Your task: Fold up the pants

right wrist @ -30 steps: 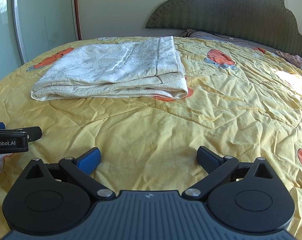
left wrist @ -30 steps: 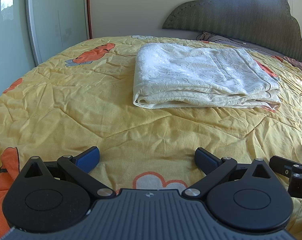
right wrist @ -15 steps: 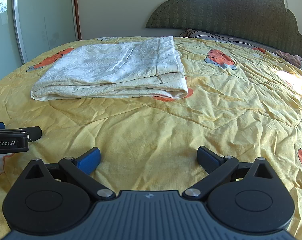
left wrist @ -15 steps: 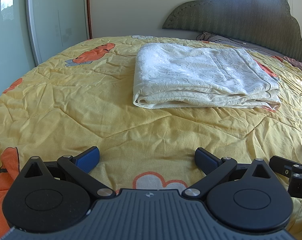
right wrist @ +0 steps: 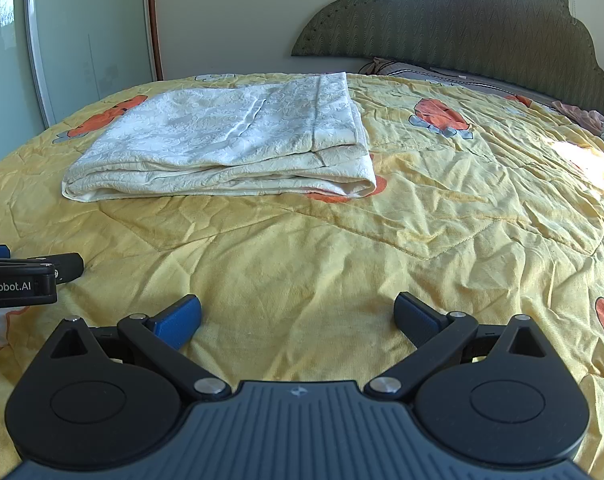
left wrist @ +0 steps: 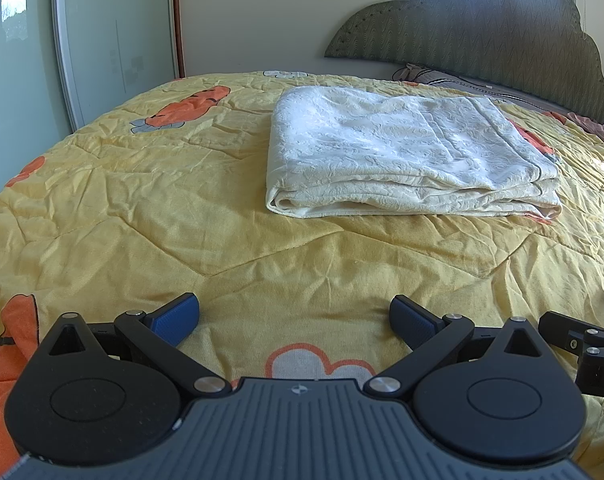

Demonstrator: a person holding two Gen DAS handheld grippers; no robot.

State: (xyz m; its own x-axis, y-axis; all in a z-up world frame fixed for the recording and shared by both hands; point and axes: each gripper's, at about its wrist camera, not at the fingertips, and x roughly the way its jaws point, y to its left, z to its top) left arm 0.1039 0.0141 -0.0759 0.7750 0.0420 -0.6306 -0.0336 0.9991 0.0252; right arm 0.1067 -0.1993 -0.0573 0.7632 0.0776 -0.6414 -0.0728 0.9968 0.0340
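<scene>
Cream pants (left wrist: 406, 156) are seen already folded into a flat, layered rectangle, laid mid-bed toward the headboard (left wrist: 482, 28) end of the yellow quilt (left wrist: 141, 208). Left gripper (left wrist: 294, 316) and right gripper (right wrist: 297, 316) are held low near the foot edge of the bed, well apart from the fabric, w/ jaws spread wide and nothing pinched. Task is judged approx. done; at most a final tidy of the uneven right-hand edge is left.
</scene>
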